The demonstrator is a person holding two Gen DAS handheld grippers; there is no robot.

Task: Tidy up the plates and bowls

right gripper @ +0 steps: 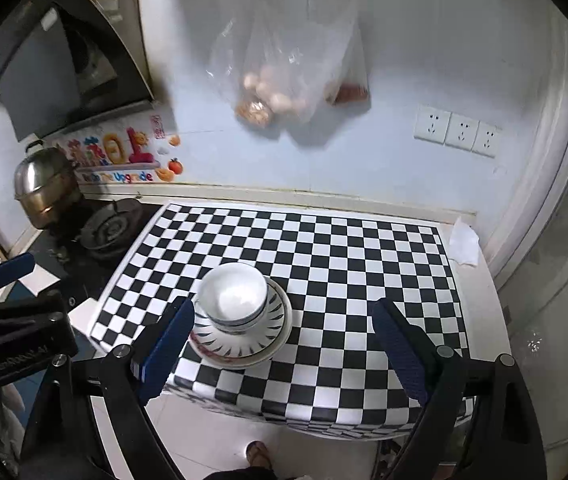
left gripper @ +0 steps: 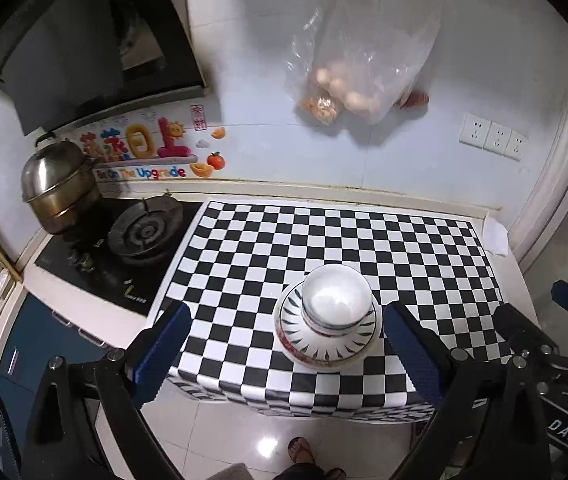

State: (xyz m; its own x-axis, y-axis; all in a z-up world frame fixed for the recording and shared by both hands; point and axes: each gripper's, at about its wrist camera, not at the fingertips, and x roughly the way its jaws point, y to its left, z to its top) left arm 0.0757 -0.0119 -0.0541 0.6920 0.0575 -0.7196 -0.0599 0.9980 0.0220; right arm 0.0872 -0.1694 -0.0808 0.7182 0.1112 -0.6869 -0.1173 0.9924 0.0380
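1. Bowls [left gripper: 338, 300] sit nested, the topmost white inside, on a stack of plates [left gripper: 326, 334] with dark leaf marks round the rim; we find the pile at lower centre of both views, on the checkered cloth [left gripper: 364, 240] near its front edge.
2. We cannot count the bowls or plates; only rims show.
3. We see the left gripper [left gripper: 288, 356] with its blue pads spread wide, nothing between them, clear of the pile.
4. We see the right gripper [right gripper: 284, 350] likewise wide apart and empty; its left pad overlaps the plate rim in the picture, hiding part of it.
5. At upper centre a clear bag [left gripper: 364, 60] hangs on the wall; its contents look like eggs, blurred.
6. At left, a steel pot [left gripper: 58, 188] stands on the stove [left gripper: 144, 232].
7. At the bottom edge, a sandalled foot [left gripper: 302, 452] is cut off.
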